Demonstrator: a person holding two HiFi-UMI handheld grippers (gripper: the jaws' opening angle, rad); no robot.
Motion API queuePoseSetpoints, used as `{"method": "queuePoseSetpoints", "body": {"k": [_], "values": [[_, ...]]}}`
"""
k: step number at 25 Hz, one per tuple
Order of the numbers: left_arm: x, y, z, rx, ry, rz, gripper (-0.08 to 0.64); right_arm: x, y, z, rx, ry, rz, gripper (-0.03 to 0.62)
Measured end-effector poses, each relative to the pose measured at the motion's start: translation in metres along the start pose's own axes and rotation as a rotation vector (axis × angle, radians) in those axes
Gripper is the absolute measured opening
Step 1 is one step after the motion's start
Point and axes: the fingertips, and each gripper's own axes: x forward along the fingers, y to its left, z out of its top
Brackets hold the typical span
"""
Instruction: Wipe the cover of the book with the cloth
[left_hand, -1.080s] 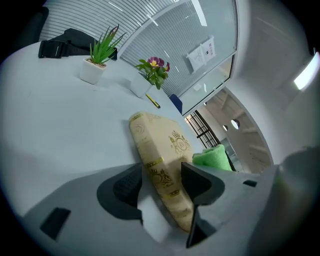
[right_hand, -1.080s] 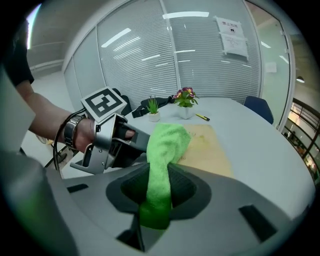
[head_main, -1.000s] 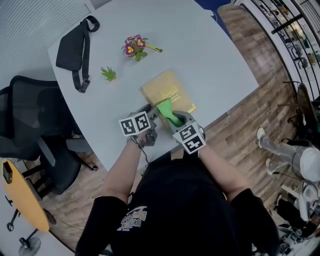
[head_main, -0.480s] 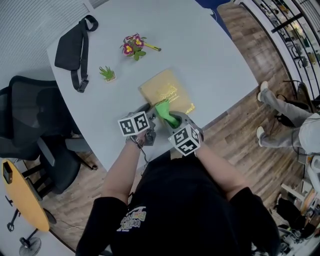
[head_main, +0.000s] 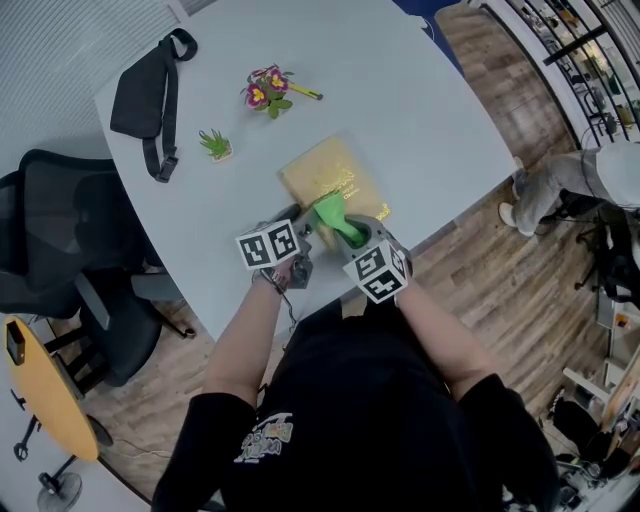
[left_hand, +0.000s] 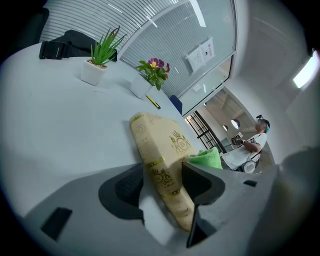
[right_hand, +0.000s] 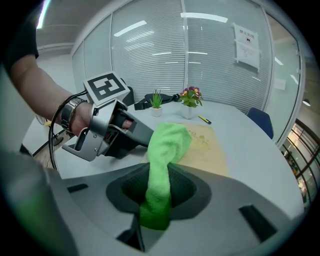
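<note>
Cloth (right_hand: 167, 145), green, pinched mid-length between closed jaws of right gripper (right_hand: 159, 197); free end drooped onto book (right_hand: 207, 145). Left gripper (left_hand: 162, 182) clamped over book's near edge, steadying it. Book lay flat, cover up, near front edge of table (head_main: 420, 100). Judged step: wiping under way, cloth on near part of cover. Next move called for sweep toward far corners, cloth pressed down, left hold firm.
</note>
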Motion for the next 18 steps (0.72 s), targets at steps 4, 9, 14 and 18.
{"method": "queuePoseSetpoints", "body": {"k": [4,9,14,18], "values": [[-0.001,-0.001,0.000,0.001,-0.001,-0.001,0.242,-0.005,-0.019,-0.002,0.016,-0.002,-0.044,0.101],[-0.002,-0.001,0.001,0.001,-0.003,-0.002,0.242,-0.012,-0.046,-0.010,0.058,-0.003,-0.102,0.101],[-0.001,0.000,0.001,-0.003,-0.002,-0.005,0.244,-0.019,-0.074,-0.017,0.120,-0.020,-0.165,0.101],[-0.001,0.000,0.000,-0.007,0.000,-0.007,0.244,-0.026,-0.091,-0.024,0.153,-0.022,-0.204,0.101]]}}
